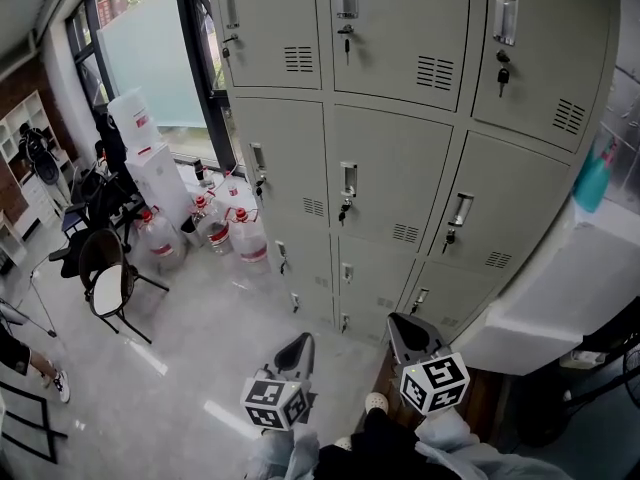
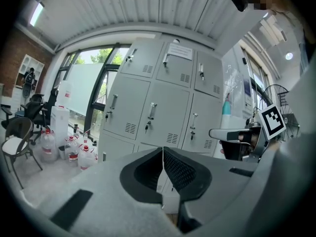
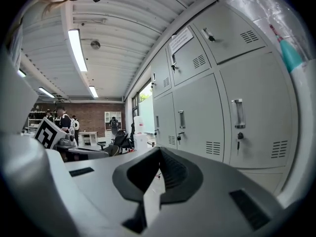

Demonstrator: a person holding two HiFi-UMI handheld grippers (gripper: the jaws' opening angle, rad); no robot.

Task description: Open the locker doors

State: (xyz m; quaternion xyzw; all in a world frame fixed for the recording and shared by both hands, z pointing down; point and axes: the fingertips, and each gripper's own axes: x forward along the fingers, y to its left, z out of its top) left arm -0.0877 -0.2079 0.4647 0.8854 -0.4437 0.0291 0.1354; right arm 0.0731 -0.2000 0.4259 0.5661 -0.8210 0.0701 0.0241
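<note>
Left tongs (image 1: 298,352) and right tongs (image 1: 409,334) are pressed together, empty; locker doors (image 1: 390,153) stand at the far side, all closed; unless widened, the tips would likely slip off a handle (image 1: 348,180) or knock its key (image 1: 342,211).

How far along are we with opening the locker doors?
Done: nothing; every visible door of the lockers is shut. In hand: the left gripper and right gripper, both shut and empty, are held short of them. Left: all the doors.

Pale grey lockers (image 1: 390,138), clear red-capped water bottles (image 1: 248,236), a teal bottle (image 1: 592,180).
</note>
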